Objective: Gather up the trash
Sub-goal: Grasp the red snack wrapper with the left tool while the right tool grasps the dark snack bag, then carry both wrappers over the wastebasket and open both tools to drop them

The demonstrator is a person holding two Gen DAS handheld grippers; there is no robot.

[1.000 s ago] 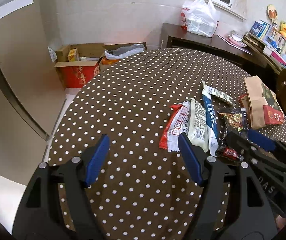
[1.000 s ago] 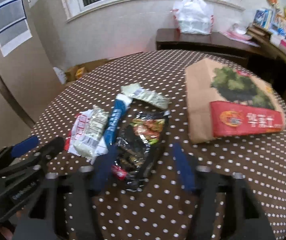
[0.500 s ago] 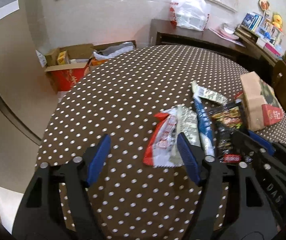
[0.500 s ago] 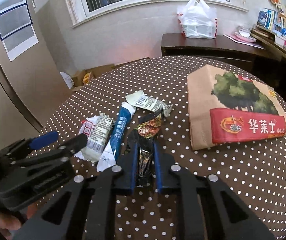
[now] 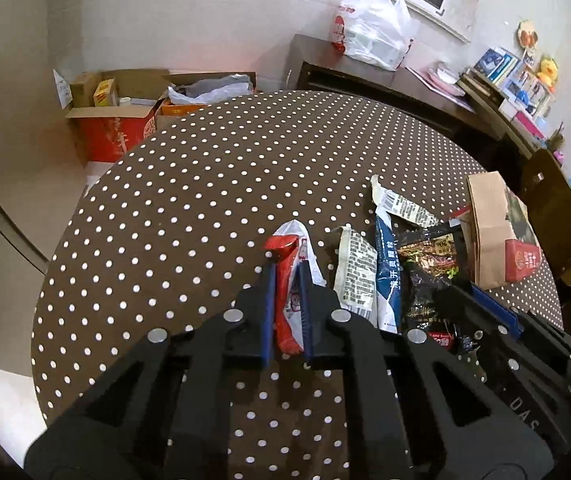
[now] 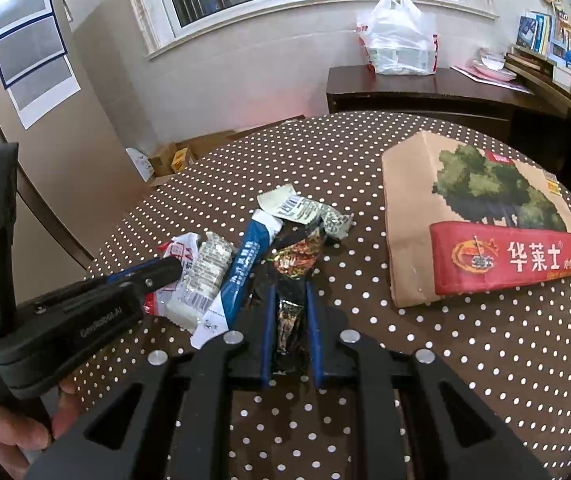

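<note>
Our two grippers, left gripper (image 5: 287, 276) and right gripper (image 6: 289, 292), are black frames with round silver screws; blue pads line our jaws.

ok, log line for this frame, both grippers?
left gripper: just closed on red-and-white plastic wrapper | right gripper: shut on black foil snack wrapper | brown paper bag: flat on table

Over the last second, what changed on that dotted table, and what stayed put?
The left gripper slid toward the pile and its fingers have just been closing, now pinching the red and white wrapper. The right gripper closed on the black snack bag, scrunching it narrow. The blue wrapper, barcode wrapper and paper bag stayed put.
</note>
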